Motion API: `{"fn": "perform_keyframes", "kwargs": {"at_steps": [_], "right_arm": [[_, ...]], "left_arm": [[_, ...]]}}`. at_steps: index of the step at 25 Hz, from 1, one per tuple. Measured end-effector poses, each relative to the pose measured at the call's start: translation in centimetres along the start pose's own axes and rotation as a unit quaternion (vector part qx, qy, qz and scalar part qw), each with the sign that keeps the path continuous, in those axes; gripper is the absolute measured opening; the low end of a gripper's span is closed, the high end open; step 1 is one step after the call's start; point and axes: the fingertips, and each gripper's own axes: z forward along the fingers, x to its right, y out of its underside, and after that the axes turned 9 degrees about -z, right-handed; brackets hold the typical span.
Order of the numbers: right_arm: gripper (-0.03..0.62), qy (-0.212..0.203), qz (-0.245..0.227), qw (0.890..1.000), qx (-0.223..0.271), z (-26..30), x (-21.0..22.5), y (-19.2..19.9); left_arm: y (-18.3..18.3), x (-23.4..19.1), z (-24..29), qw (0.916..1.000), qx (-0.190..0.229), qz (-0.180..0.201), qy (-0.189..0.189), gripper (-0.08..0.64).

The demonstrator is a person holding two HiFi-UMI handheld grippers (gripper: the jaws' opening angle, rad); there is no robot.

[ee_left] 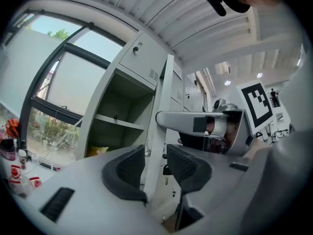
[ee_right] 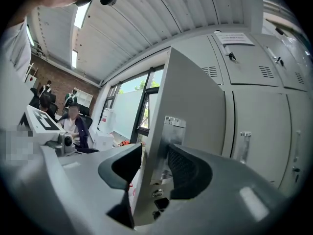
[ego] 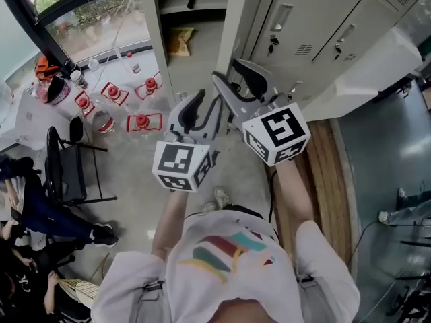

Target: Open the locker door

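Note:
The grey locker door (ego: 239,25) stands swung out from its open compartment (ego: 192,19). In the left gripper view its free edge (ee_left: 159,121) runs up between the jaws of my left gripper (ee_left: 155,165). They are open, with a gap on both sides. My right gripper (ee_right: 155,163) grips the same door (ee_right: 190,106) higher up, at the metal latch plate (ee_right: 172,131), and its pads close on the edge. From the head view the left gripper (ego: 205,106) sits just below and left of the right gripper (ego: 237,78).
The open compartment has a shelf (ee_left: 120,121) and a yellow packet (ego: 180,39) below it. Closed lockers (ego: 316,25) fill the right. A black chair (ego: 67,167), red-and-white items (ego: 141,121) on the floor and a seated person (ego: 27,207) are at the left.

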Motion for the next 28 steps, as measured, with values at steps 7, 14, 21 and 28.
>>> {"fn": "perform_keyframes", "kwargs": {"at_steps": [7, 14, 21, 28], "right_arm": [[0.160, 0.040, 0.006, 0.999, -0.014, -3.4, 2.2, 0.8], [0.158, 0.070, 0.025, 0.997, -0.017, -5.9, 4.4, 1.4], [0.149, 0.095, 0.019, 0.995, -0.012, -8.3, 6.2, 1.5], [0.149, 0.137, 0.017, 0.990, -0.022, -11.8, 8.0, 2.1]], "left_arm": [[1.8, 3.6, 1.7, 0.9980, -0.026, -0.007, 0.057, 0.127], [3.4, 7.3, 3.4, 0.9929, -0.060, 0.016, 0.101, 0.127], [4.9, 8.9, 5.5, 0.9910, -0.079, 0.043, 0.099, 0.073], [5.8, 10.6, 7.3, 0.9875, -0.091, 0.050, 0.119, 0.048]]}}
